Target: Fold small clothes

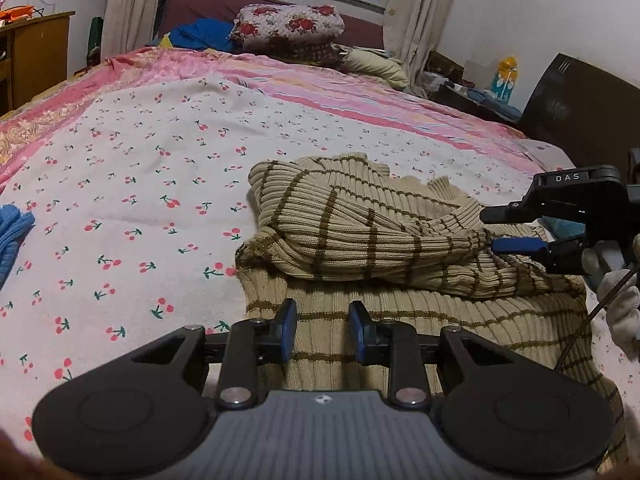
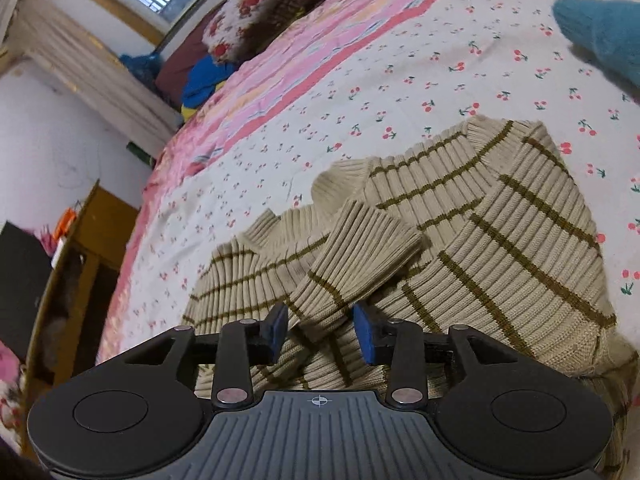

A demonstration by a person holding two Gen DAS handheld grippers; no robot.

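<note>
A beige ribbed sweater with brown stripes (image 1: 360, 232) lies partly folded on the cherry-print bed sheet (image 1: 140, 184). My left gripper (image 1: 322, 332) is open and empty, just above the sweater's near hem. The right gripper (image 1: 500, 230) shows at the right of the left wrist view, its jaws apart around the sleeve end. In the right wrist view my right gripper (image 2: 320, 332) is open with the sleeve cuff (image 2: 360, 256) lying between the fingers; the sweater body (image 2: 500, 240) spreads to the right.
A blue knit garment (image 1: 12, 236) lies at the sheet's left edge and also shows in the right wrist view (image 2: 600, 36). A floral pillow (image 1: 288, 26) and blue clothes (image 1: 200, 36) sit at the bed's head. A wooden cabinet (image 2: 84, 240) stands beside the bed.
</note>
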